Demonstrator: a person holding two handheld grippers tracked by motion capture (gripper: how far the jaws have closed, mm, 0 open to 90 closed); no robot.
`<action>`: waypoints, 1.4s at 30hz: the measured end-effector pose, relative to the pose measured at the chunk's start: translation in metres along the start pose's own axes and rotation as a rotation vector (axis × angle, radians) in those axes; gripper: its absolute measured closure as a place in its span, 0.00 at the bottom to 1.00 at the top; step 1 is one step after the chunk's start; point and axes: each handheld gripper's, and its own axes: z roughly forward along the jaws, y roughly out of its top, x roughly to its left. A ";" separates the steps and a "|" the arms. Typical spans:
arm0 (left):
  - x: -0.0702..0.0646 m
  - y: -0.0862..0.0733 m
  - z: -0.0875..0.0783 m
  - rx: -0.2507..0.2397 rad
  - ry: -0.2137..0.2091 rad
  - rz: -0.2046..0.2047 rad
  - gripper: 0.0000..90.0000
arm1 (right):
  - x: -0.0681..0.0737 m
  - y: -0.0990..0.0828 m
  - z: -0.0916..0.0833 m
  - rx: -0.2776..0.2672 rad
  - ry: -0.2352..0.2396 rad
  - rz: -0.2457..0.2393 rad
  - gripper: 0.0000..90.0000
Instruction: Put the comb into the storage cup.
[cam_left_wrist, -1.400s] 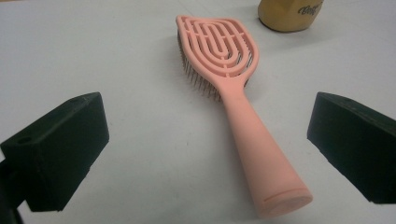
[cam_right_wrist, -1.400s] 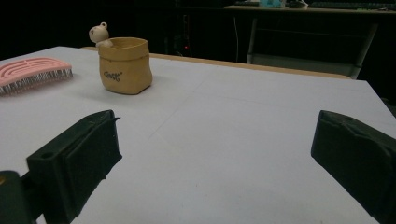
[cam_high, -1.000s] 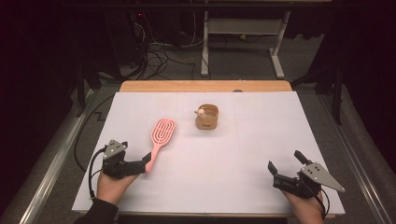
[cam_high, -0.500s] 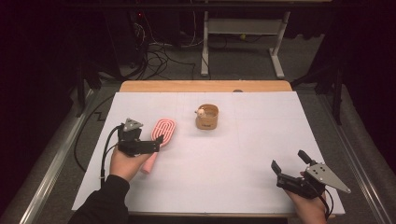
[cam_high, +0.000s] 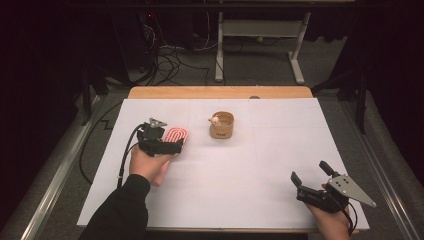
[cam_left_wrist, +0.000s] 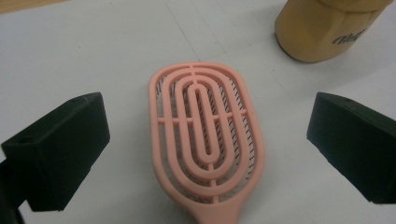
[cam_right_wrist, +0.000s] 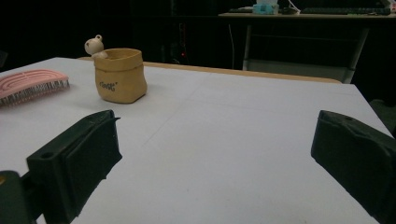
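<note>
— While the left gripper (cam_high: 167, 146) hangs over the pink hairbrush (cam_left_wrist: 205, 140), which way does the brush run from it?

— Lengthwise, straight ahead: the handle points back toward the hand and the head points away, toward the tan pouch (cam_left_wrist: 327, 28) beyond. Its jaws stand wide apart, one on each side of the head, touching nothing.

— And the right gripper (cam_high: 312, 190)?

— Well apart from the brush, jaws spread and empty, so the left is plainly nearer.

a small dark printed word is showing on the side of the tan pouch-shaped pot (cam_right_wrist: 120, 77), but it is staying too small and blurred to be read; nothing else is carrying lettering.
</note>
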 end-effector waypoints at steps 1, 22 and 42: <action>0.000 0.000 0.003 0.009 -0.002 -0.001 0.00 | 0.000 0.000 0.000 -0.001 0.000 -0.002 0.02; -0.014 0.007 0.038 0.127 0.068 -0.016 0.00 | -0.003 0.001 -0.002 -0.011 -0.003 0.010 0.02; -0.017 0.003 0.049 0.197 0.117 -0.006 0.16 | -0.004 0.001 -0.002 -0.014 -0.004 0.009 0.02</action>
